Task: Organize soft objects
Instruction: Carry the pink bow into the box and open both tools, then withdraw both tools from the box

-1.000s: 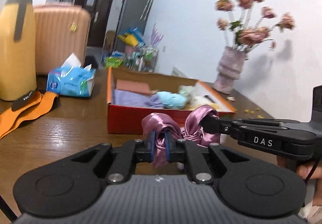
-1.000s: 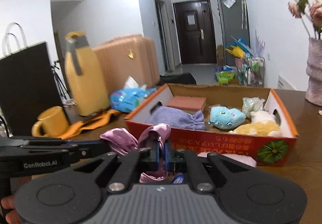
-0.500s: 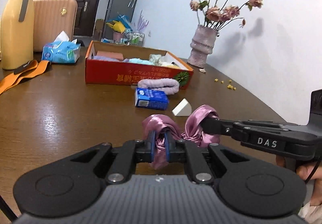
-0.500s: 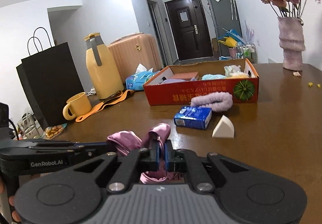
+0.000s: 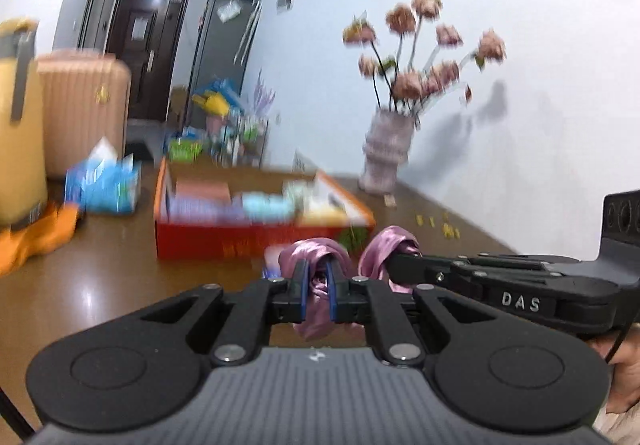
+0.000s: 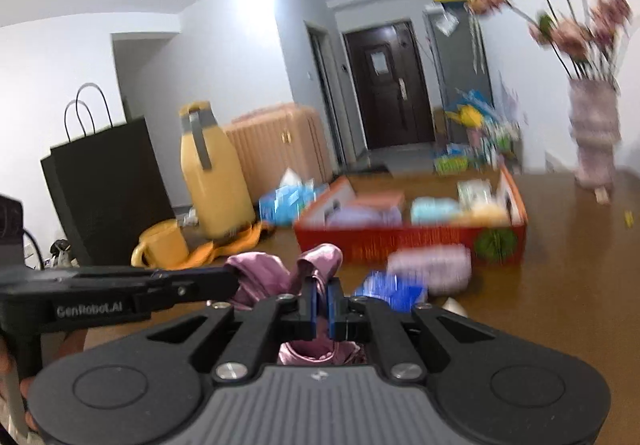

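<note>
Both claws, left [image 5: 318,277] and right [image 6: 322,295], were clamped on one pink satin scrunchie [image 5: 320,257] stretched between them above the tabletop [image 5: 112,277]; the red box [image 5: 256,241] lay straight ahead, beyond both.

I see a glossy mauve satin cloth [image 5: 316,295] pinched in my left claw [image 5: 317,287], whose matt black plastic arms carry bright metal rivets and blue pads. My right claw [image 6: 321,303], of the same matt plastic, nips the same shiny fabric. The brown wooden bench [image 5: 100,277] has a polished, reflective finish. On it stands a red-and-orange printed cardboard box [image 5: 248,241]. Near the bench's left edge sits a matt black paper bag [image 6: 108,181] beside a smooth yellow plastic jug [image 6: 212,181].
</note>
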`<state>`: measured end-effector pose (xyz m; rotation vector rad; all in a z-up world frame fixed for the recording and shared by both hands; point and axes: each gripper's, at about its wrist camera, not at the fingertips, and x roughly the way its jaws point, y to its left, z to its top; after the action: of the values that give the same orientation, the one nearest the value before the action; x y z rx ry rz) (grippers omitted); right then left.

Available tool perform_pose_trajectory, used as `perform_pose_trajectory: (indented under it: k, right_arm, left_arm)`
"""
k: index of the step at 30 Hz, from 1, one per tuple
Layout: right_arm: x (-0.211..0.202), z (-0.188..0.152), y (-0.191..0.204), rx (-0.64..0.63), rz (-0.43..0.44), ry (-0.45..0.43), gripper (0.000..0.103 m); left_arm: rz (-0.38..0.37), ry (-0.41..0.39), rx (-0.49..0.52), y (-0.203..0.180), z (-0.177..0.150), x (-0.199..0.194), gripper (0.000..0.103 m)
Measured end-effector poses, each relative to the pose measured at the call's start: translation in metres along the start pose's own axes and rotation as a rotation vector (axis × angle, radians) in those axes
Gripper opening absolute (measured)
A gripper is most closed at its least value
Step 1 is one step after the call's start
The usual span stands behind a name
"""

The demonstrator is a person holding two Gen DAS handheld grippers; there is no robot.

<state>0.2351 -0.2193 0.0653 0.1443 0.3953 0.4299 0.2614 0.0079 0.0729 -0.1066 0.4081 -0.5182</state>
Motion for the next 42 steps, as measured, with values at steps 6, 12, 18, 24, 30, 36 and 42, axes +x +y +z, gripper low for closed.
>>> perform_pose_trajectory:
  k: [6,12,18,24,30,36,42]
  right_arm:
    - [0.074,0.078,-0.020,-0.037,0.032,-0.038,0.005]
    - [0.186,0.109,-0.060,0.056,0.040,0.063,0.005]
    - [0.270,0.089,-0.080,0.084,0.005,0.231,0.006]
    - [0.289,0.066,-0.080,0.078,0.001,0.313,0.027]
    - [0.242,0.093,-0.080,0.048,-0.042,0.214,0.053]
    - [0.157,0.130,-0.079,-0.010,-0.141,0.060,0.070]
    - [0.055,0.126,-0.061,-0.180,-0.239,-0.160,0.097]
  left_arm:
    - [0.035,-0.034,0.057,0.043,0.072,0.070,0.010]
    - [0.101,0.073,0.032,0.096,0.085,0.153,0.010]
    - [0.180,0.199,0.066,0.126,0.052,0.199,0.012]
    - [0.221,0.185,0.053,0.139,0.048,0.193,0.039]
    - [0.276,0.111,0.064,0.127,0.073,0.157,0.049]
    - [0.342,-0.001,0.092,0.093,0.093,0.102,0.067]
    - [0.425,-0.186,0.127,0.046,0.066,0.035,0.091]
